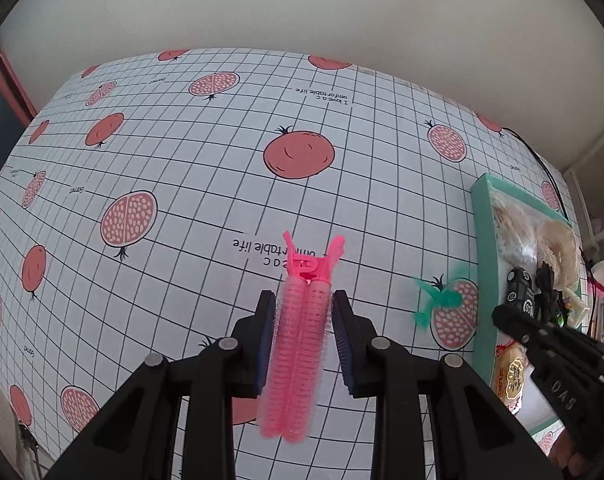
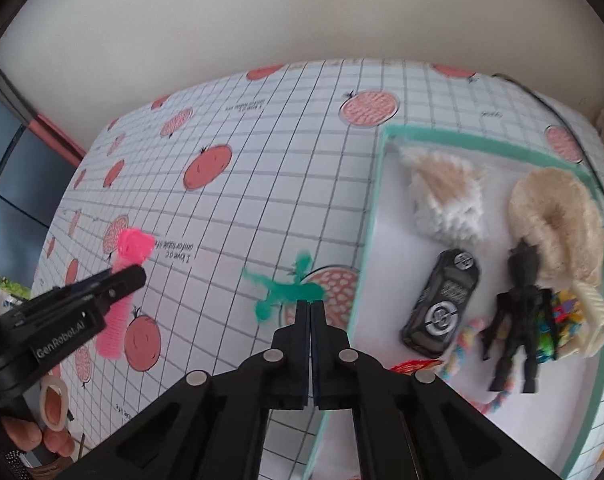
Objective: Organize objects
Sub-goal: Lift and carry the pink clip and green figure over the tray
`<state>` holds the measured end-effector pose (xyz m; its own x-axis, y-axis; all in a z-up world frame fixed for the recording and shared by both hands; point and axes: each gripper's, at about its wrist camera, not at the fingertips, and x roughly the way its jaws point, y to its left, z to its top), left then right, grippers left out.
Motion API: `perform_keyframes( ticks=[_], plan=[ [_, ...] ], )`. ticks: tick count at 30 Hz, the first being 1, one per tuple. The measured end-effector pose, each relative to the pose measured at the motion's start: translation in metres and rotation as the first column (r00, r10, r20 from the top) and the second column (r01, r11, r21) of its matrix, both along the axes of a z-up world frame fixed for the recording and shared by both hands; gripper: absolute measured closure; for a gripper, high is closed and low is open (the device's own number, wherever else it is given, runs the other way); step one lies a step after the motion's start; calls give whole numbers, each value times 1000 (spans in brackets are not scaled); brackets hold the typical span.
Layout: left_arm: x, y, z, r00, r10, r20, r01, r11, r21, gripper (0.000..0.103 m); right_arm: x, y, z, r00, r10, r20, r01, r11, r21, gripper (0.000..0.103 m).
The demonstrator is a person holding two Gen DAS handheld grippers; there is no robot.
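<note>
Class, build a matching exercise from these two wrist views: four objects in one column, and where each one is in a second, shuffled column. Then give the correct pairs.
1. pink hair roller clip
2. green toy
3. black toy car
4. black figurine

A. in the tray, beside the fluffy beige ring
B. on the tablecloth, just outside the tray
C. between the left gripper fingers
D. in the tray, below the white fluffy item

1-C, 2-B, 3-D, 4-A

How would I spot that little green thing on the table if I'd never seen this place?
Start at the mint-green tray on the pomegranate-print tablecloth. Just outside the tray's left wall, on the cloth, lies the small green plastic toy, partly over a printed cut pomegranate. It is the only loose green item; the other thing outside the tray is a pink hair roller clip.
</note>
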<state>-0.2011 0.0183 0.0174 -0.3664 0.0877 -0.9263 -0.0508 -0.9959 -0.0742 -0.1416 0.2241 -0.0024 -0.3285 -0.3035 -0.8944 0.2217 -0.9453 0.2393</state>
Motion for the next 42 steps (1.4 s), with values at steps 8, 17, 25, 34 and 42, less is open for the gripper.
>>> perform_keyframes(
  ticks=[8,17,25,34,42],
  plan=[
    [0,-10,-4,999,37,5,-37,999,25,73,-5,-19,4,997,53,-55,-50,997,56,99],
    [-4,-28,-15,997,77,24,-78,996,45,73,-11,-42,-19,995,92,-34,-89,992,89,59],
    [-7,-33,-23,995,90,41,-93,993,69,73,-18,-49,-28,994,108,-29,-103,986,132,40],
    [-11,-34,-37,994,92,65,-96,993,68,73,-18,-62,-43,989,143,-28,-135,972,194,37],
    [-12,-31,-41,994,87,71,-92,994,63,73,-18,-63,-43,990,139,-25,-132,972,194,48]
  ],
)
